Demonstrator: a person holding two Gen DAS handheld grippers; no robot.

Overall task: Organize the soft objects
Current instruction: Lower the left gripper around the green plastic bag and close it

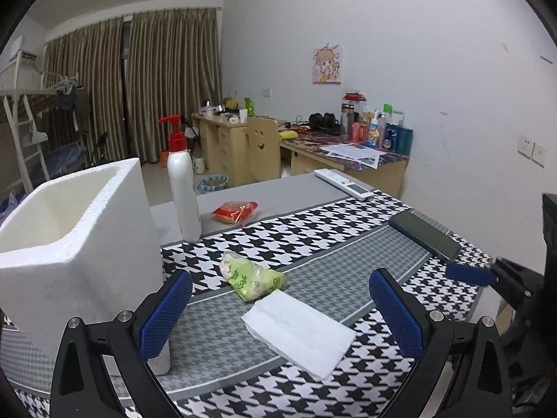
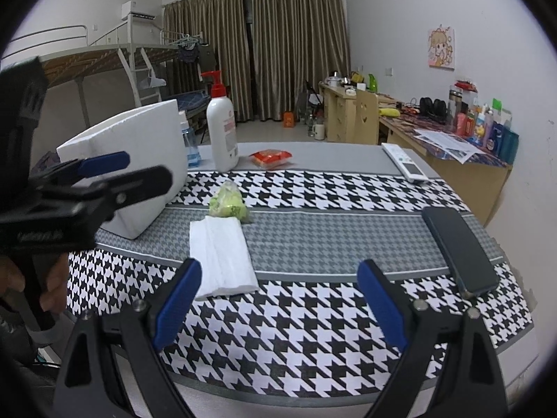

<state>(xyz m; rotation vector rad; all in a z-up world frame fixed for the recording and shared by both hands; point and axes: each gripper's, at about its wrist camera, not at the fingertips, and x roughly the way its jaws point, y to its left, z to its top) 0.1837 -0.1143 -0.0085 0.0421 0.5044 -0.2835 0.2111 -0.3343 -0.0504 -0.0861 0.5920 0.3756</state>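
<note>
Houndstooth cloth (image 2: 313,331), black and white with a finer grey weave down its middle band, covers the table under both my claws. My left gripper (image 1: 278,310) stands with its fingers wide apart, nothing between them; their inner pads (image 1: 163,313) are blue with a knurled, grid-like texture, set on black plastic arms with round metal bolts. My right gripper (image 2: 278,303) is likewise spread, empty, with the same blue pads.

Between the left fingers lies a folded white tissue (image 1: 299,331), a flat soft rectangle with faint creases, resting on the grey band. Touching its far edge is a crinkled green packet (image 1: 252,277), clear film printed in lime, lumpy and tapered. Farther back on the plain grey tabletop sits a red packet (image 1: 235,210), glossy and puffed.

At my left stands a white foam box (image 1: 80,244), thick-walled, grainy, open-topped and squarish. Just beyond it rises a tall smooth white pump bottle (image 1: 182,191) with a red nozzle. A white remote (image 1: 343,183) lies near the far edge, and a dark slab-shaped phone (image 1: 424,235) rests flat at the right. From the right wrist view, a hand (image 2: 21,278) grips the left tool's black handle.
</note>
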